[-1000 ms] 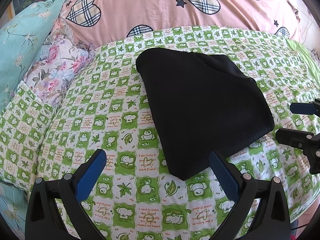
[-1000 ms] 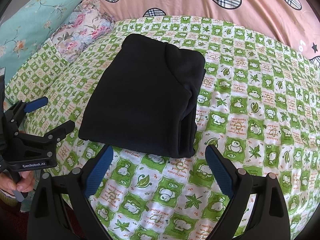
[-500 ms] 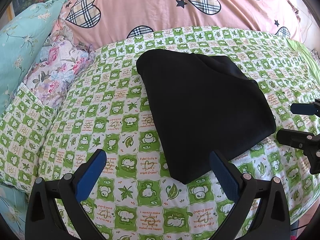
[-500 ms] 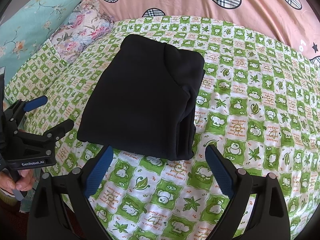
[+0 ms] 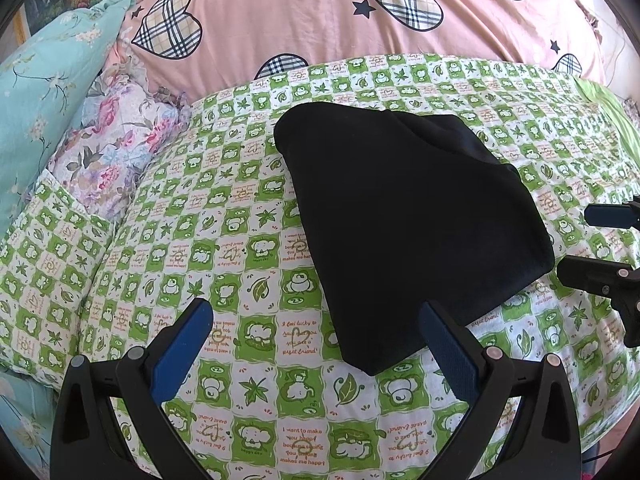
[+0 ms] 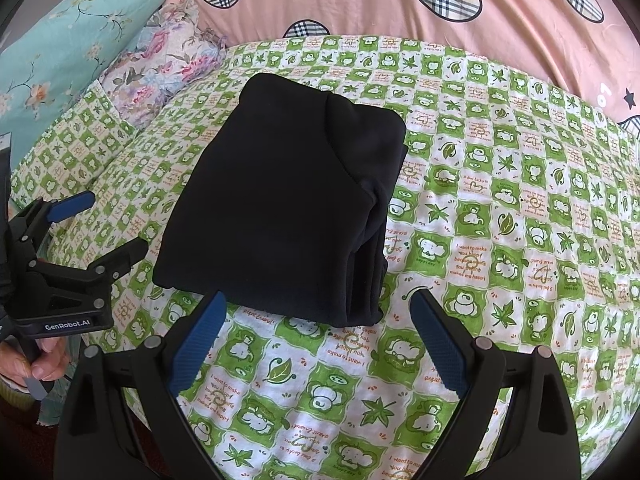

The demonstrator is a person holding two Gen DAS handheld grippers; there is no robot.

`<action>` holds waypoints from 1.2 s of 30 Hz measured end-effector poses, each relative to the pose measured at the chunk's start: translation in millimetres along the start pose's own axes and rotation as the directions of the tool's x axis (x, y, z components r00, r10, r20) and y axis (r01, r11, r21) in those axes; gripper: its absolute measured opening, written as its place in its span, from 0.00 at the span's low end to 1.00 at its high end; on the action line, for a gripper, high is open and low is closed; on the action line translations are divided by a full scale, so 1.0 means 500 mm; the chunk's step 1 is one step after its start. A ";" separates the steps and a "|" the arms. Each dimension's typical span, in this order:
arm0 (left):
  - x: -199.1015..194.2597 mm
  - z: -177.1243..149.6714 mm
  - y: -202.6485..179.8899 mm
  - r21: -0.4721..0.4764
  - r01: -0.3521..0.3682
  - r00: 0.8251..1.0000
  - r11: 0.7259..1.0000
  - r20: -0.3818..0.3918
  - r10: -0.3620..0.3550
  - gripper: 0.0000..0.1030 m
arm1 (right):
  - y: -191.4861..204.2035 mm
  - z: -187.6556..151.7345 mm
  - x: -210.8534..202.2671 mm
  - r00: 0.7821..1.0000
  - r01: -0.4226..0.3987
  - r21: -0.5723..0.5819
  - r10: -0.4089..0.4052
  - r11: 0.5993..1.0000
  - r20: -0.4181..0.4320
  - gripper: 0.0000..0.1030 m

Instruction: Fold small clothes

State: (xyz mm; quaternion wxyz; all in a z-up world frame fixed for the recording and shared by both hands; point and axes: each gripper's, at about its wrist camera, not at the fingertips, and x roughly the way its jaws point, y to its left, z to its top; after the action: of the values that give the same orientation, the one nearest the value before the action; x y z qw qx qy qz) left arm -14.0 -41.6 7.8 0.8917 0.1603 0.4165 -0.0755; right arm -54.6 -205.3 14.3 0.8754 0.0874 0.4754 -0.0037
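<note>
The black cloth (image 6: 288, 208) is lying folded in a neat pile on the green sheet (image 6: 500, 240). The left gripper (image 5: 316, 344) and right gripper (image 6: 316, 336) are both hanging wide apart, holding nothing, probably because the folding looks done.

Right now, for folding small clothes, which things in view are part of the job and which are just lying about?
Part of the job:
- folded black garment
- left gripper, open
- right gripper, open

Just there:
- green checked sheet under the garment
- pink quilt with plaid hearts
- floral pillow
- teal floral pillow
</note>
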 end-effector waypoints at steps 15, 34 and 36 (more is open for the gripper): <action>-0.001 0.008 -0.007 0.004 -0.014 1.000 1.000 0.011 0.014 0.99 | -0.006 0.007 0.001 1.000 0.008 -0.010 -0.008 1.000 0.002 0.91; 0.008 0.040 0.006 -0.016 -0.041 0.999 0.999 0.025 0.042 0.99 | -0.028 0.038 0.003 0.999 0.025 -0.016 -0.025 1.000 0.024 0.91; 0.006 0.042 0.007 -0.017 -0.047 0.998 0.999 0.028 0.048 0.99 | -0.029 0.040 0.000 0.999 0.021 -0.012 -0.021 1.000 0.029 0.91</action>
State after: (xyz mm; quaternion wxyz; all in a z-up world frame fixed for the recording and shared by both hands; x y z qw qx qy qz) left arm 4.0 -45.5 19.0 0.9003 0.1616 0.4007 -0.0531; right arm -39.2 -222.9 22.9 0.8826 0.0768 0.4636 -0.0114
